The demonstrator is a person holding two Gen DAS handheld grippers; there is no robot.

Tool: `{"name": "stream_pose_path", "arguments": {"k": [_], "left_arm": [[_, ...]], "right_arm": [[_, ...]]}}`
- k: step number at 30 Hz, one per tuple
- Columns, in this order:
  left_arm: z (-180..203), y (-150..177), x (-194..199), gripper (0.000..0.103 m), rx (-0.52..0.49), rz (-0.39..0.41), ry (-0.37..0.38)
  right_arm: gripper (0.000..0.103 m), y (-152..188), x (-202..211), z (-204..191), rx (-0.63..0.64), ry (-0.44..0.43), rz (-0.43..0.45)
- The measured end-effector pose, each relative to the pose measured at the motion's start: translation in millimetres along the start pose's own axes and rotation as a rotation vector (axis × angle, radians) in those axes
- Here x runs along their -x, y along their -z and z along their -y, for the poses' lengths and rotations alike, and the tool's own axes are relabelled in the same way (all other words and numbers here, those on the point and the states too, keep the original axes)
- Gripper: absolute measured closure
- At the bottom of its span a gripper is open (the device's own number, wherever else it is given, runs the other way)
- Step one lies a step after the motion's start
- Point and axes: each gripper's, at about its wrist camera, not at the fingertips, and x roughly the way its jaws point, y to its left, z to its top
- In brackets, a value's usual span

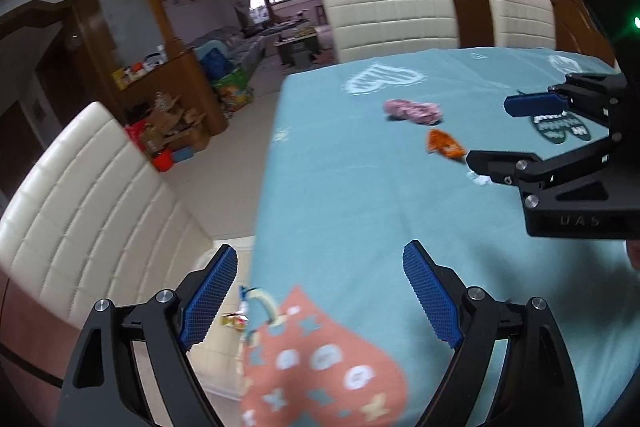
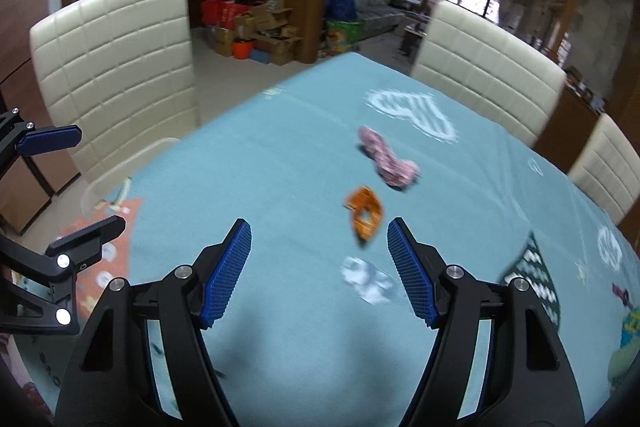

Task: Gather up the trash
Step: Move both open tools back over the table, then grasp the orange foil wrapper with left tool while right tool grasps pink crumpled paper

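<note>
Three scraps on my worktop (image 2: 280,155): pink (image 2: 390,159), orange (image 2: 365,213), white (image 2: 368,279). Three chairs around. Both tools, left (image 1: 320,299) and right (image 2: 320,271), spread, empty.

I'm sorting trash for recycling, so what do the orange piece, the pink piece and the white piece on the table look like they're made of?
Orange wrapper: seemingly thin printed plastic or foil, slightly glossy, crumpled with stiff folds.
Pink wrapper: likely soft film or paper, mottled print, matte, twisted into a bundle; blur leaves it open.
White scrap: probably tissue or paper, matte, crumpled and lumpy.
All lie on the teal tablecloth, apparently woven fabric.
</note>
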Motion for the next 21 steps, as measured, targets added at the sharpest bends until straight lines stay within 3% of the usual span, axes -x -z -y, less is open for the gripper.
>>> {"name": "stream_pose_path", "arguments": {"k": [4, 12, 21], "left_arm": [[32, -19, -11, 0.02, -0.013, -0.013, 0.055], [79, -54, -54, 0.02, -0.034, -0.035, 0.086], [112, -84, -107, 0.02, -0.072, -0.088, 0.092]], "right_arm": [[0.034, 14, -1, 37, -0.05, 0.027, -0.02], [0.041, 21, -21, 99, -0.136, 0.04, -0.047], [0.043, 4, -60, 117, -0.143, 0.001, -0.073]]}}
